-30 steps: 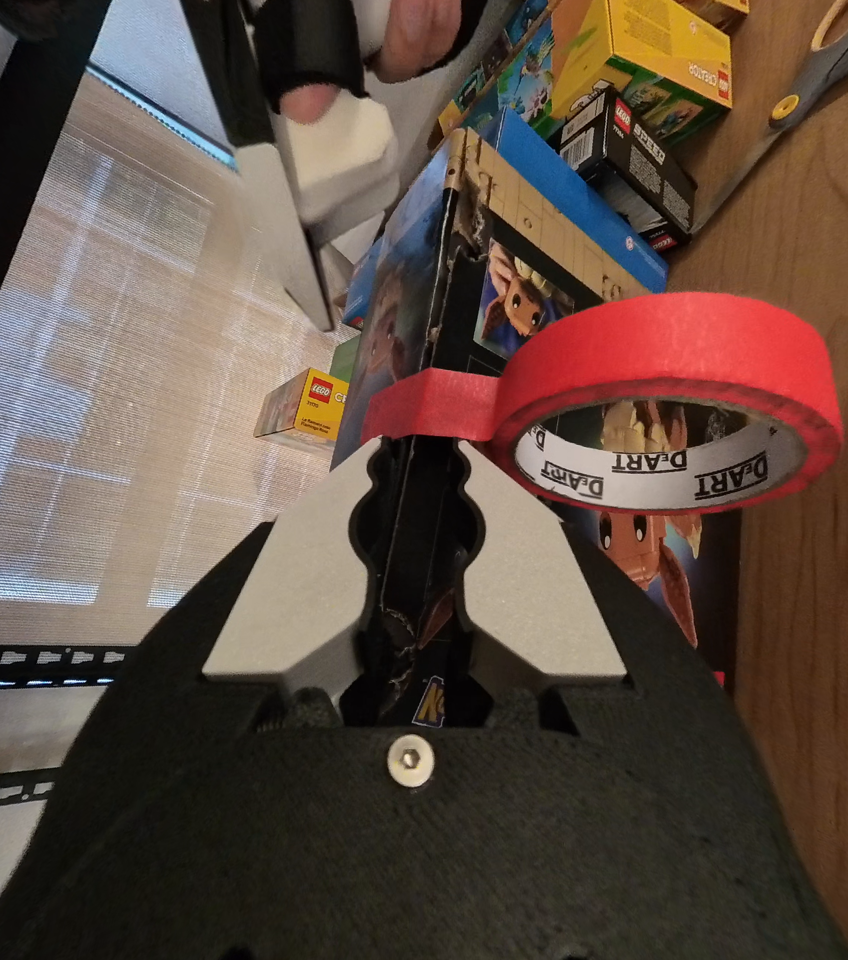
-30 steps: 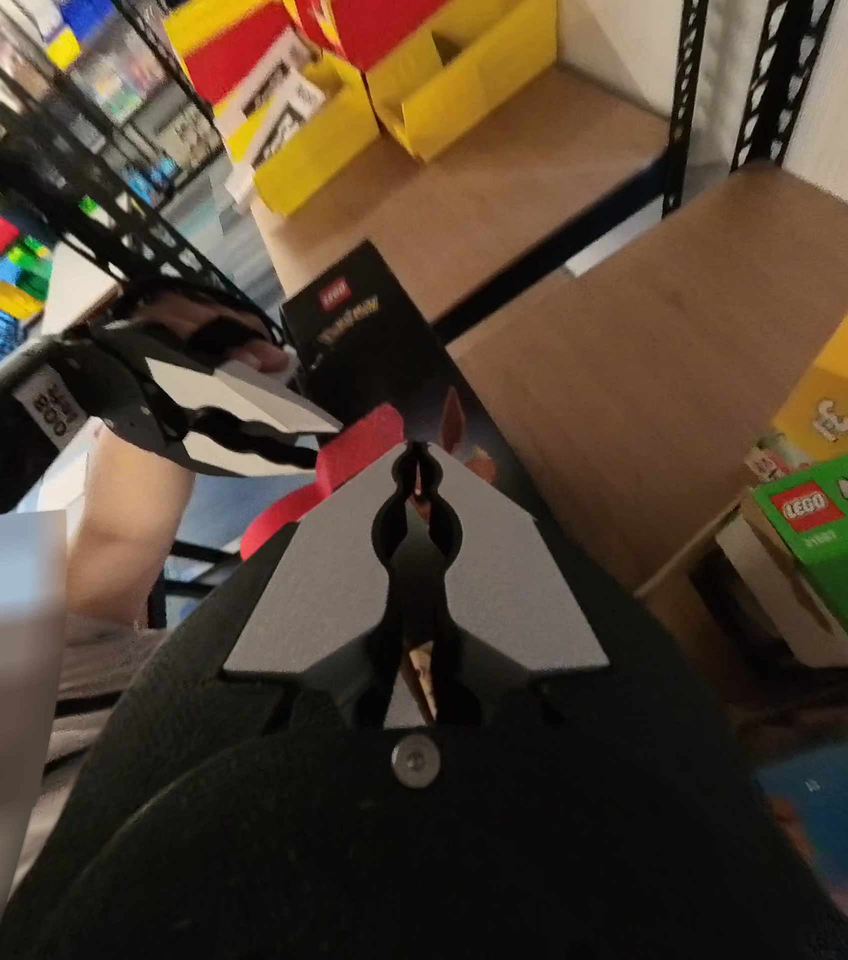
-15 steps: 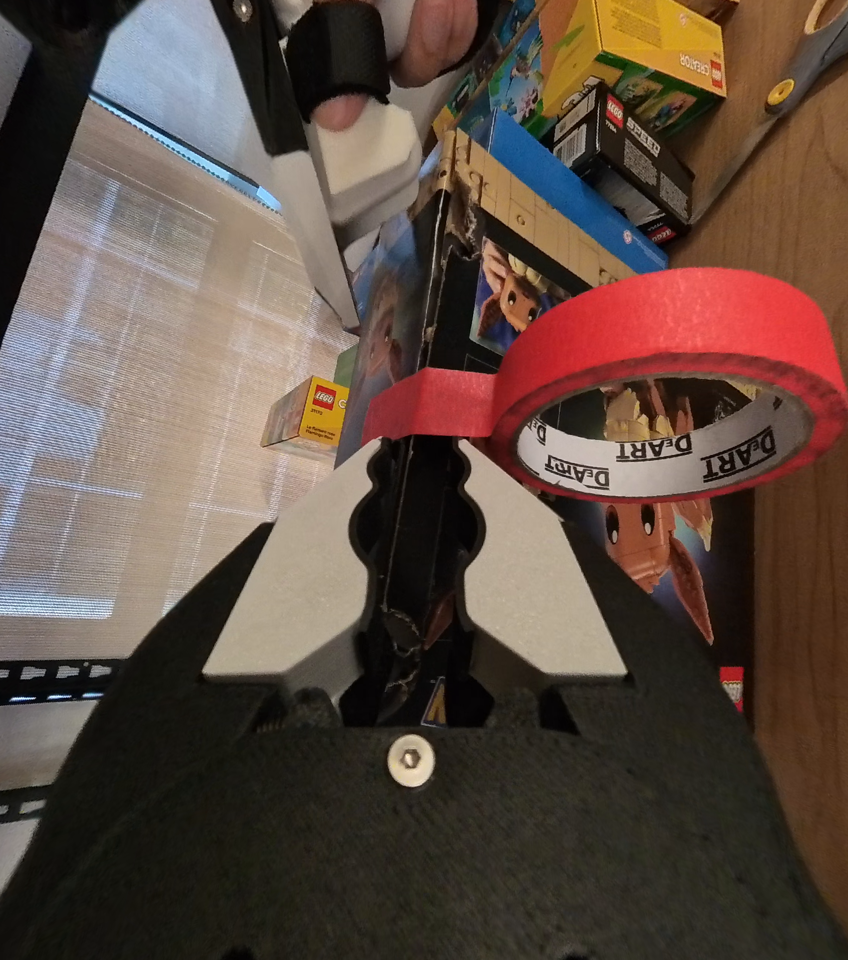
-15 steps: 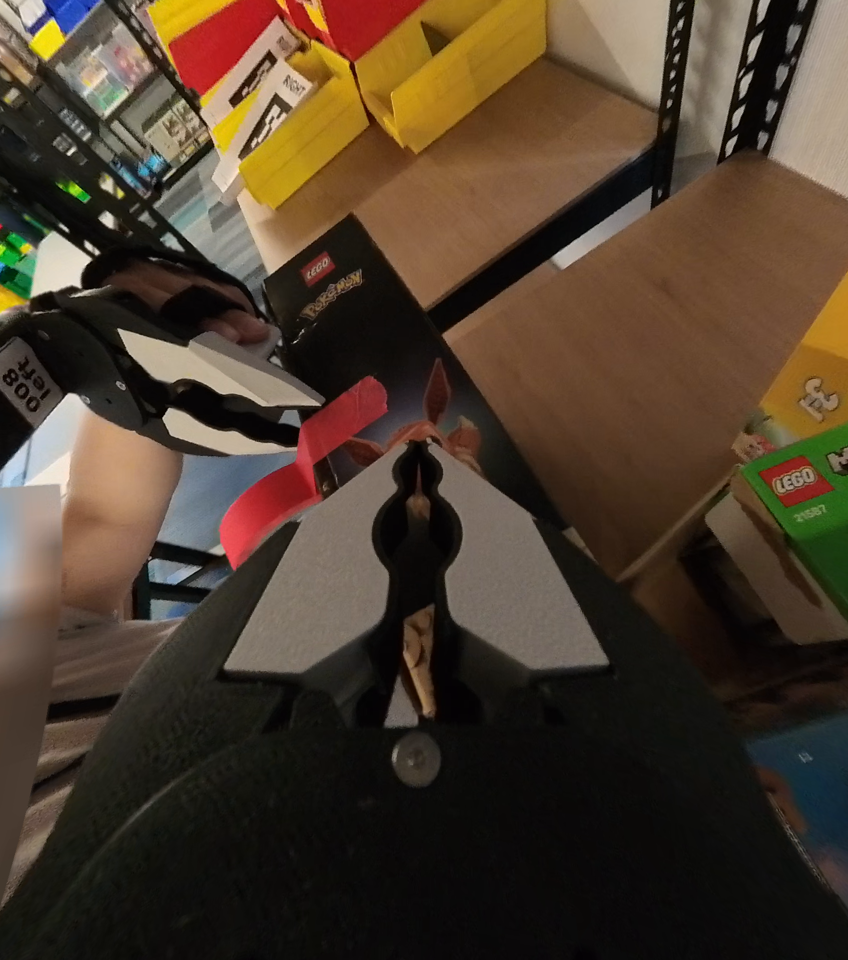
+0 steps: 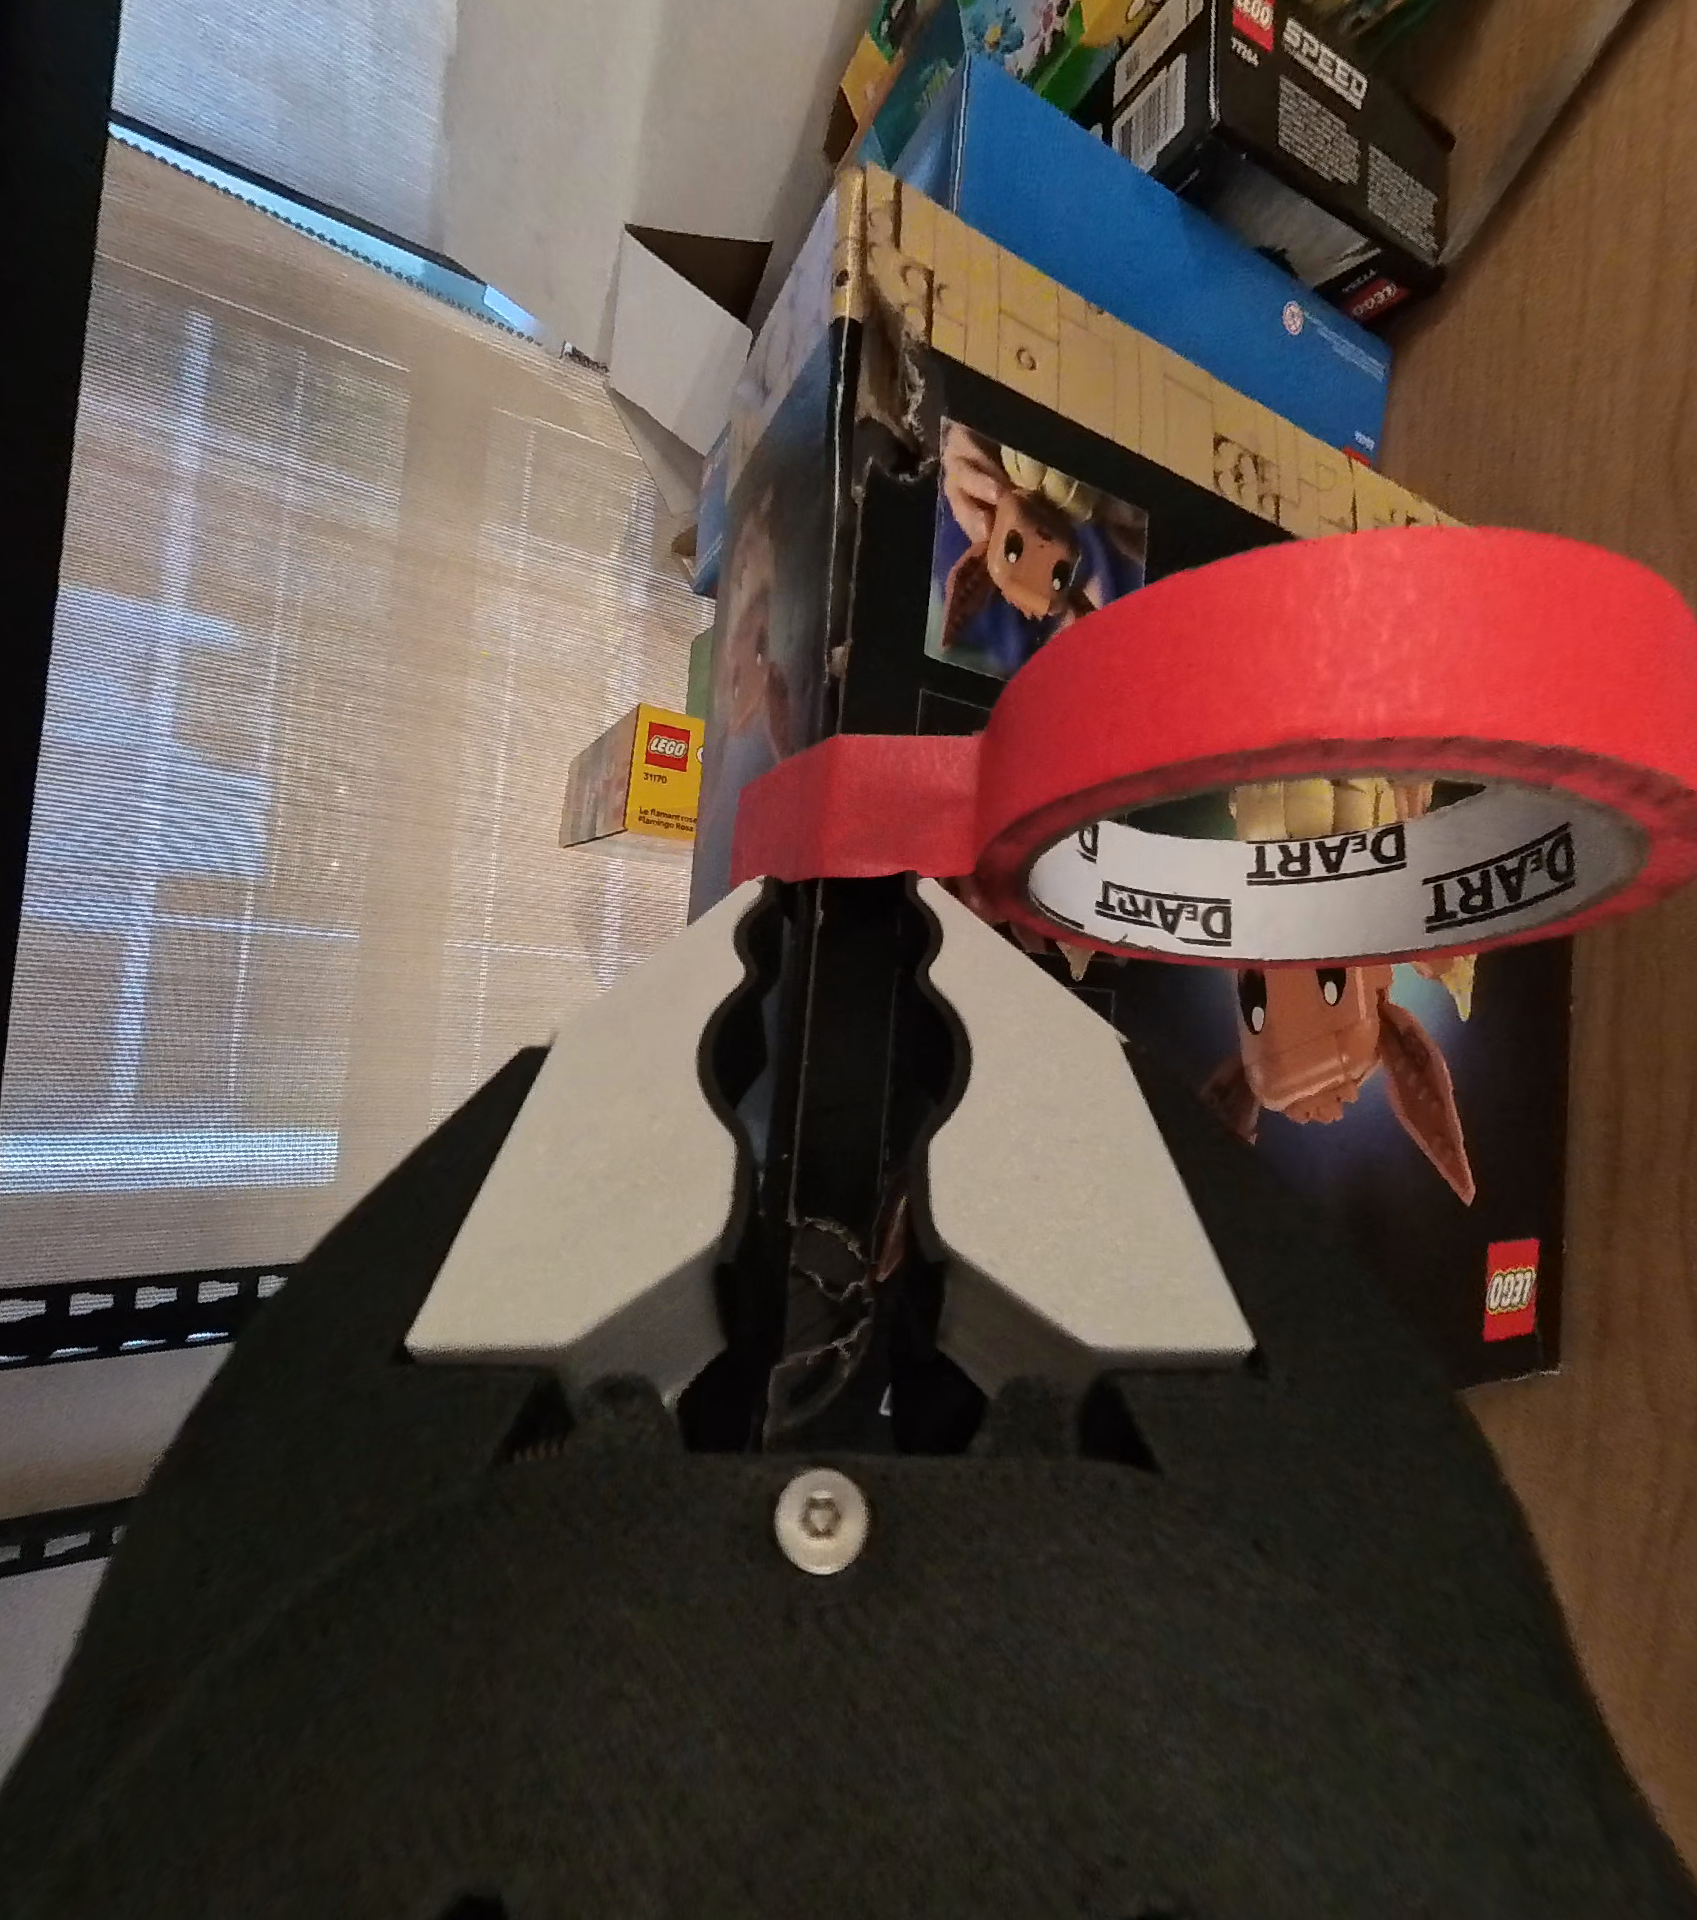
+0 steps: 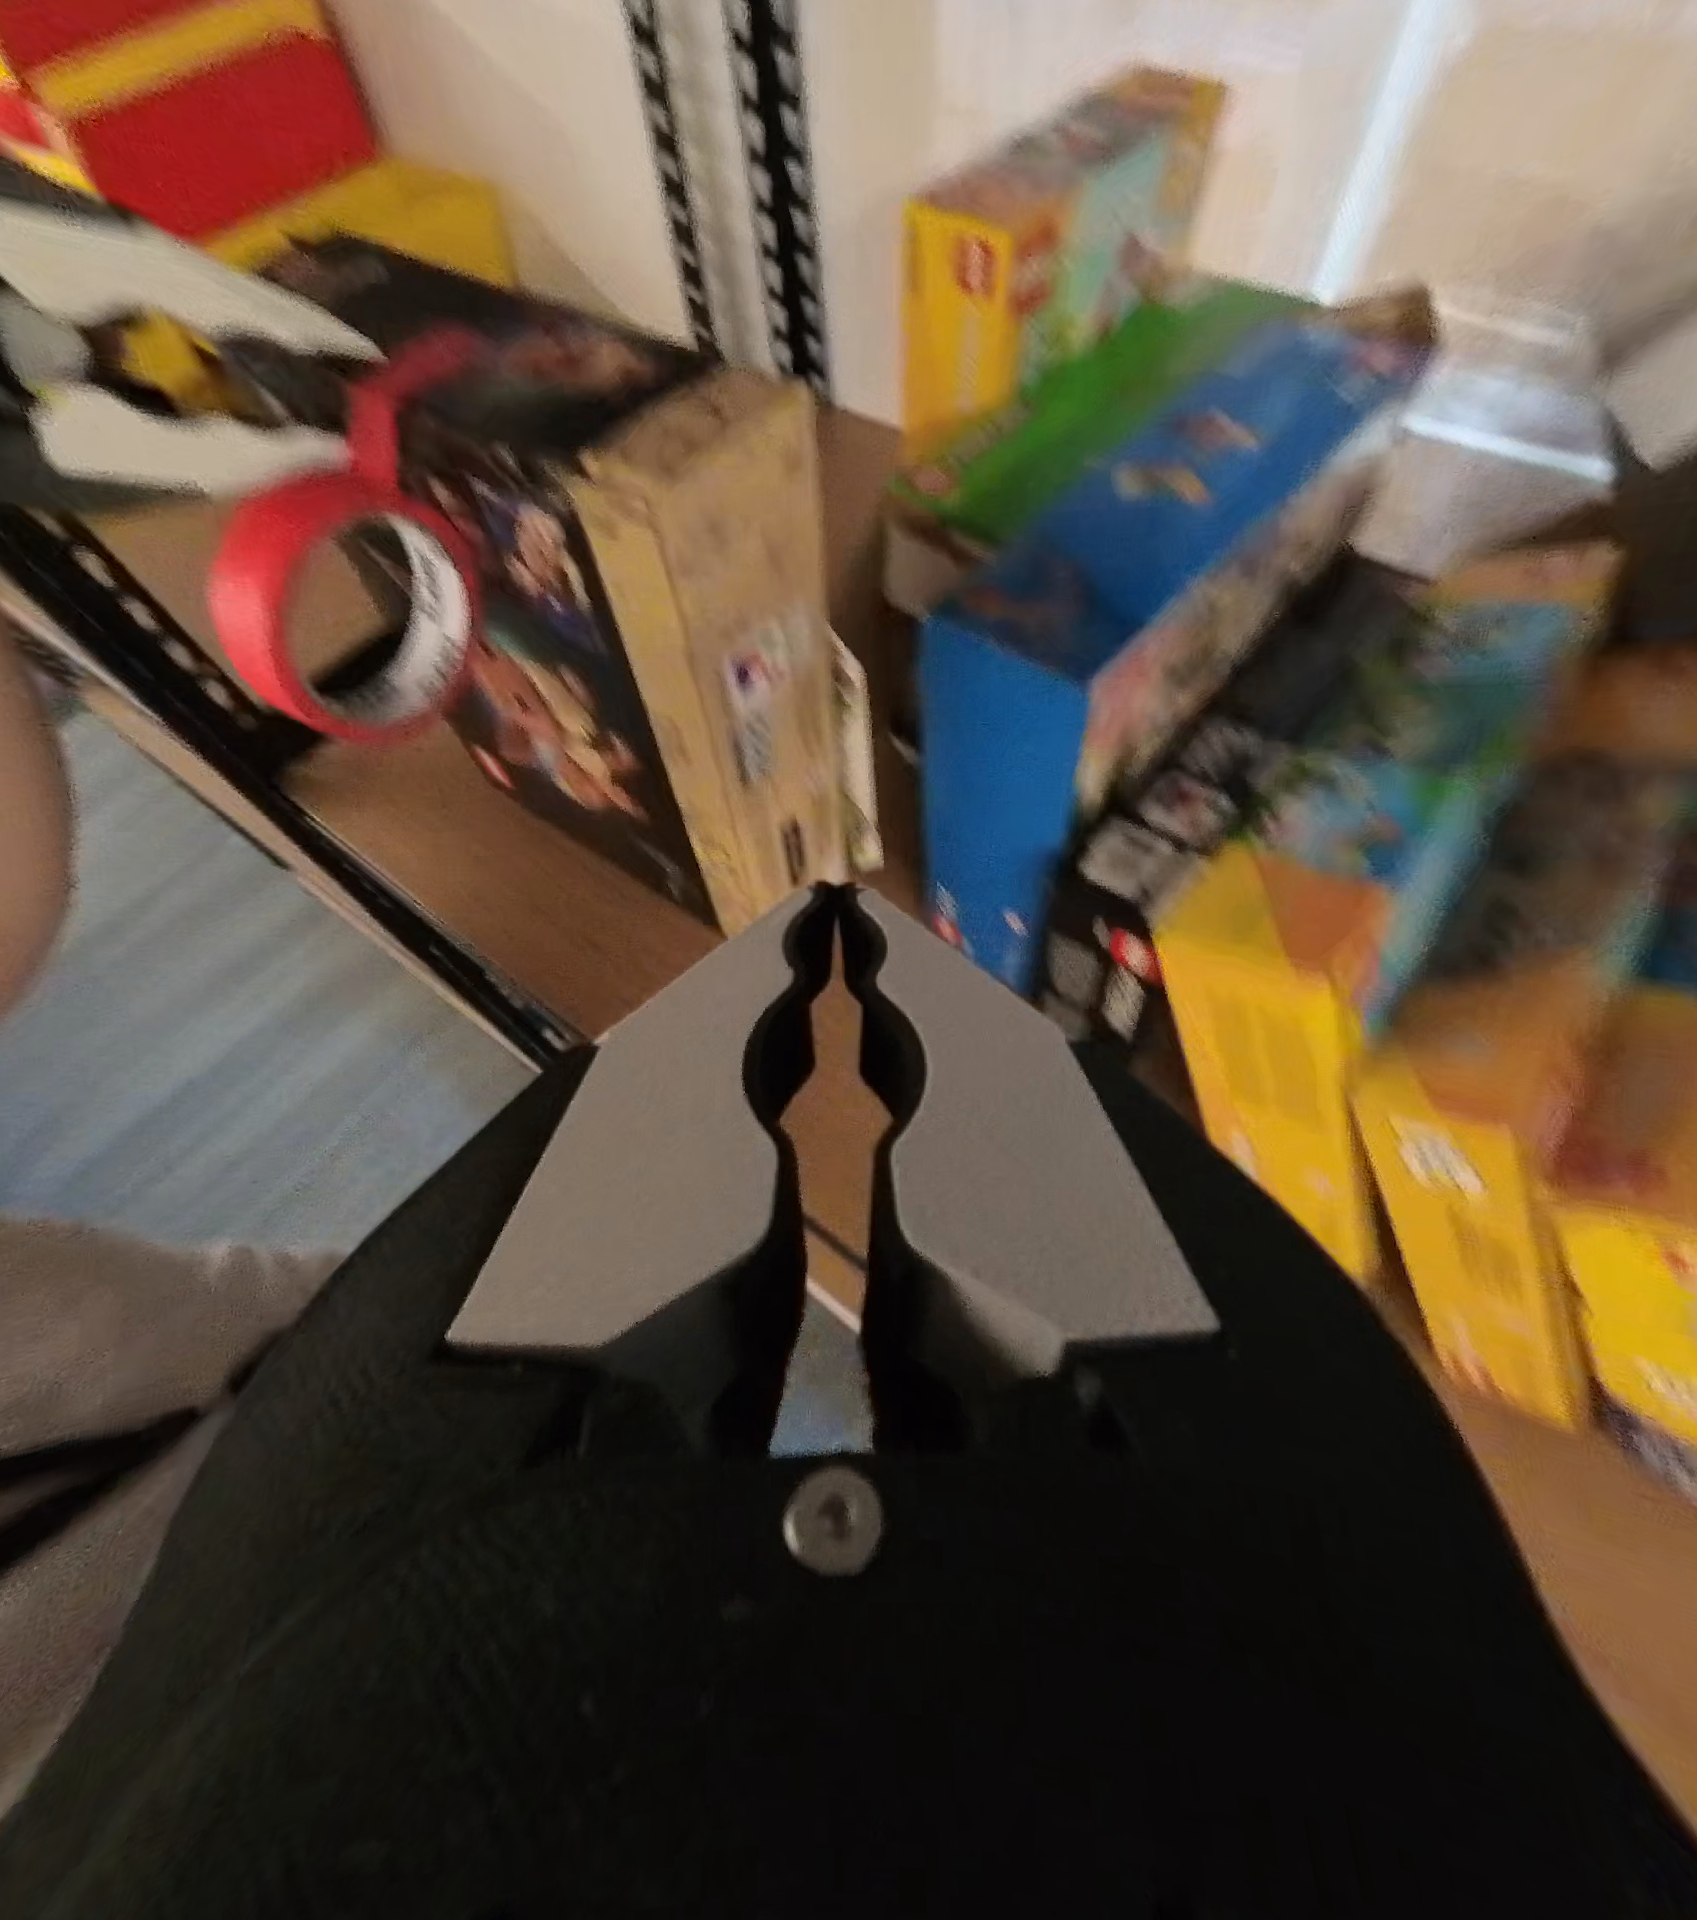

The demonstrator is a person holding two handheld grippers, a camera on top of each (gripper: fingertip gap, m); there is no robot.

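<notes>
I observed the left gripper [image 5: 839,894] clamped on the loose end of the red tape roll [image 5: 1343,748], at the top edge of the black box [image 5: 1062,561]. The free strip wrapped over that edge, and the roll hung just beside the box's printed face, above the wooden shelf [image 5: 1675,935]. A blue box [image 5: 1135,239] stood directly behind the black one.

I noted the right gripper [image 6: 839,899] closed with its tips together and nothing between them. It was held well apart from the tape roll [image 6: 345,613], which appeared at upper left in that blurred view. Stacked yellow boxes [image 6: 1446,1195] lay to its right.
</notes>
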